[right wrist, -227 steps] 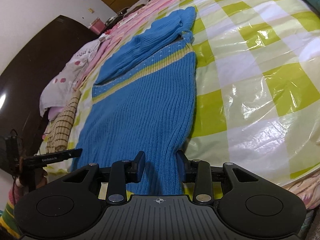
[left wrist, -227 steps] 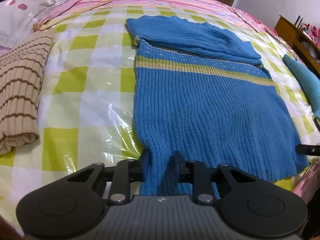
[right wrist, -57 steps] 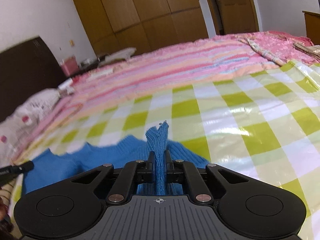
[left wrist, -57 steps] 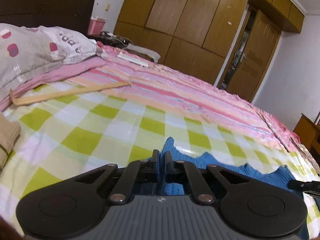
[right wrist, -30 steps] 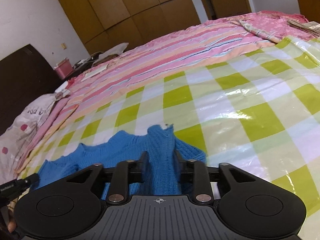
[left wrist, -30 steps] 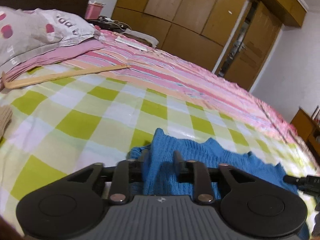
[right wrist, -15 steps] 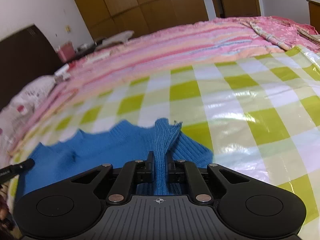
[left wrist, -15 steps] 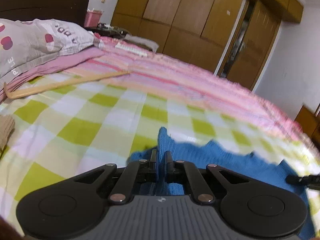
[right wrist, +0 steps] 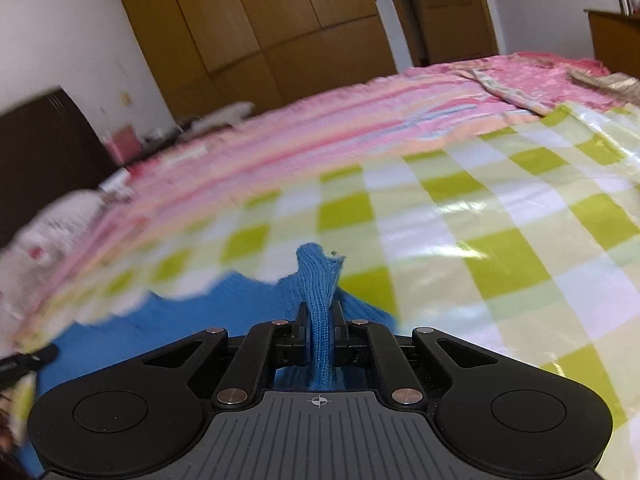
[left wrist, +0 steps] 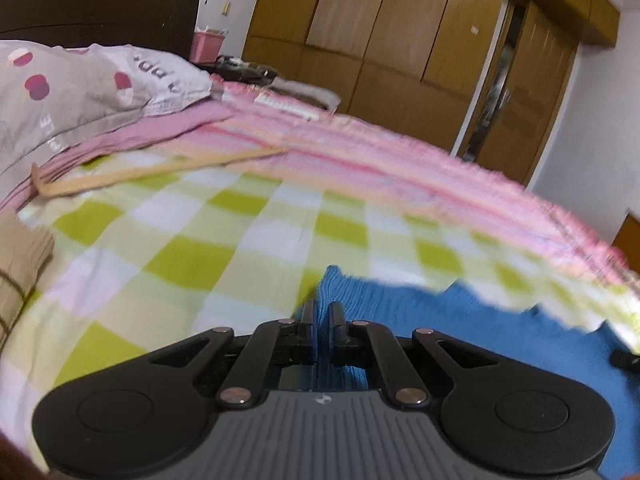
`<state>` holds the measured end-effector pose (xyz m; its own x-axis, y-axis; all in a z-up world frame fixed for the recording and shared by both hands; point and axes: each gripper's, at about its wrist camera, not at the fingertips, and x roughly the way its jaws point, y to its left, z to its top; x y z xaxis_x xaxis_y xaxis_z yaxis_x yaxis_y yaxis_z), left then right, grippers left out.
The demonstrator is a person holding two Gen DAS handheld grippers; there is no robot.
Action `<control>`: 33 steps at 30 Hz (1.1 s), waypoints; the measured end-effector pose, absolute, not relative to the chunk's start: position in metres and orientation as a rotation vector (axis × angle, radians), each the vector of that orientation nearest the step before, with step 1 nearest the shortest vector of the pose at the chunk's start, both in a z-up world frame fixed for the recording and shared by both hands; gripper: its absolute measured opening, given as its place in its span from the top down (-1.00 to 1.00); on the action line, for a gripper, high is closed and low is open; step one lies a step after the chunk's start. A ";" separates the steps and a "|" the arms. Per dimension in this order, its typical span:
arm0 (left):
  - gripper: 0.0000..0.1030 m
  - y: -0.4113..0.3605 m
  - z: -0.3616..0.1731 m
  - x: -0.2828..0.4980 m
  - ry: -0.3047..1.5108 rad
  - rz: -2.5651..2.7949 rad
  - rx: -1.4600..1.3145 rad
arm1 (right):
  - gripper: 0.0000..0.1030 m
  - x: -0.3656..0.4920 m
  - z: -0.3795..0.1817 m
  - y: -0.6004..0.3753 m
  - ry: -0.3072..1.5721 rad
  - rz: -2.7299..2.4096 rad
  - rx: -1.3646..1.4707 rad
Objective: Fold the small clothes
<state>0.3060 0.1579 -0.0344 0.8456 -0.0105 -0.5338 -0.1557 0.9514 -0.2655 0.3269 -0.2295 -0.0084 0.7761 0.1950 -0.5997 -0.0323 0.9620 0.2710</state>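
Observation:
A blue knitted sweater (left wrist: 460, 320) lies on the green and white checked sheet, its edge stretched between my two grippers. My left gripper (left wrist: 323, 308) is shut on the sweater's left corner, whose tip sticks up past the fingers. My right gripper (right wrist: 320, 310) is shut on the sweater's right corner (right wrist: 318, 276), which stands up between the fingers. The rest of the sweater (right wrist: 180, 320) spreads to the left in the right wrist view. Most of the garment is hidden under the gripper bodies.
A folded tan striped garment (left wrist: 20, 268) lies at the left. A grey spotted pillow (left wrist: 80, 88) and a pink striped blanket (left wrist: 360, 152) lie further back. A wooden wardrobe (left wrist: 380, 40) stands behind the bed. The other gripper's tip (right wrist: 24, 360) shows at the left edge.
Both grippers opened about a second ago, then shut again on the sweater's corners. Both views now blur with motion and the held edge has lifted a little.

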 end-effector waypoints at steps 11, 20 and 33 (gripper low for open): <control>0.74 0.153 -0.023 0.296 0.526 0.103 -0.268 | 0.70 0.324 0.003 -0.224 0.672 0.084 0.189; 0.74 0.159 -0.002 0.276 0.477 0.159 -0.245 | 0.63 0.290 0.036 -0.210 0.602 0.136 0.159; 0.73 0.127 -0.029 0.242 0.611 0.091 -0.201 | 0.76 0.280 -0.007 -0.215 0.697 0.104 0.186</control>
